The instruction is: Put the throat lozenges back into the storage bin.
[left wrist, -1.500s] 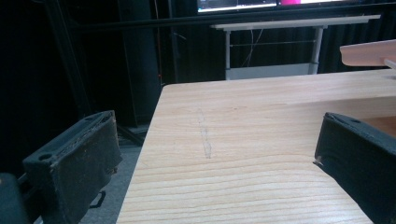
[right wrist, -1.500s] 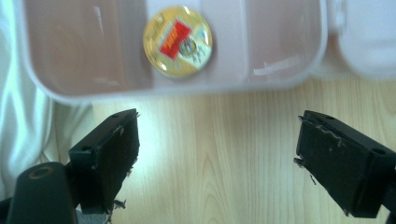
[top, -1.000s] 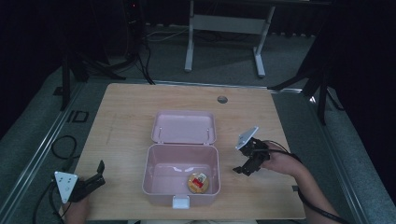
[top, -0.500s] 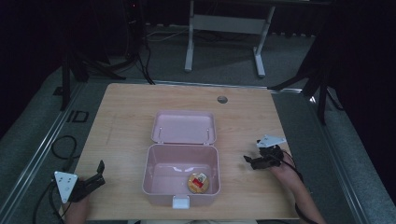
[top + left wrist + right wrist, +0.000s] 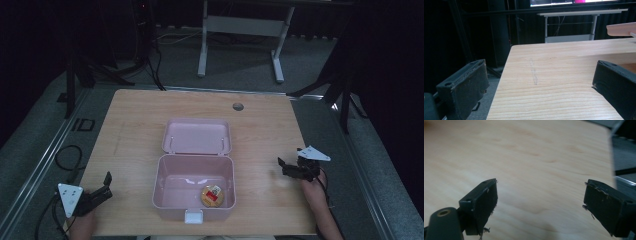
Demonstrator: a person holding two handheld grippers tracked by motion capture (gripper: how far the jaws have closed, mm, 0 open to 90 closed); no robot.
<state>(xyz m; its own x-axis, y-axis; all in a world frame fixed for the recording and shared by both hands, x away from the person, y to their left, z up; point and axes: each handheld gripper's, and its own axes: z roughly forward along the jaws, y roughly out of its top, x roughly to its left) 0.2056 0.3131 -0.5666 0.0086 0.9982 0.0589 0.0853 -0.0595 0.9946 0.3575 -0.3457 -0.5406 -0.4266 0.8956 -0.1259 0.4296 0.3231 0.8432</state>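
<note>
Pink lunchbox [image 5: 194, 190] sits mid-table [image 5: 135, 125], lid thrown back flat so its tub is reachable from above. Inside, near the front right corner, lies a small round packaged snack [image 5: 212, 196]. Left gripper [image 5: 102, 187] rests at the near left corner, right gripper [image 5: 287, 167] just beside the box; both gape wide, empty, probably parked clear.

Dim room; lit table [image 5: 135, 125]; soft close-up blur.
</note>
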